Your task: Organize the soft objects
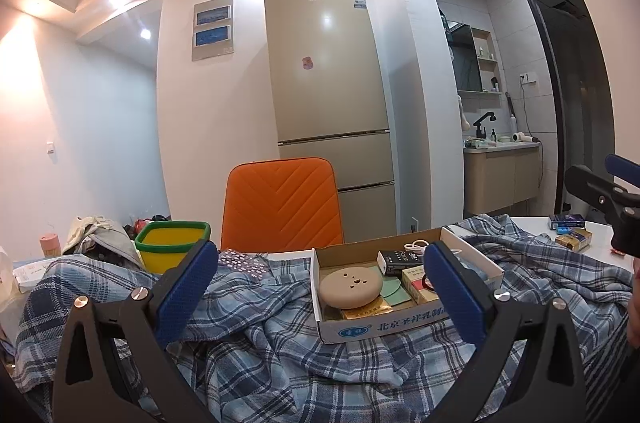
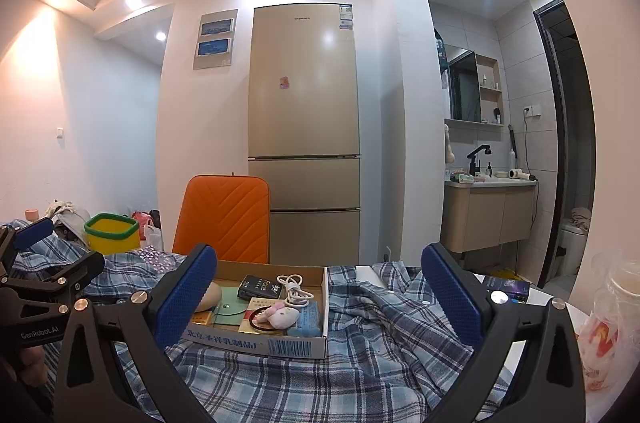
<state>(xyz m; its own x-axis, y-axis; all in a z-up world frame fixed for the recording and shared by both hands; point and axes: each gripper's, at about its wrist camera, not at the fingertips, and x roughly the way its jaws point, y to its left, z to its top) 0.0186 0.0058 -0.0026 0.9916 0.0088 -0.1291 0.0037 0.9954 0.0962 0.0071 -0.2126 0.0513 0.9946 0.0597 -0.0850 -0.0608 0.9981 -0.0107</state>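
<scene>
The plaid cloth (image 1: 256,335) lies rumpled across the table, under the cardboard box (image 1: 400,327) of small items near its far edge. Left gripper (image 1: 320,287) and right gripper (image 2: 320,287) hover above it, jaws wide apart, holding nothing, likely positioned for grasping the fabric

Both grippers (image 1: 320,287) (image 2: 318,287) have black triangular arms. Their fingers (image 1: 188,283) carry blue textured pads and silver screws. One body reads "GenRobot.AI".
</scene>
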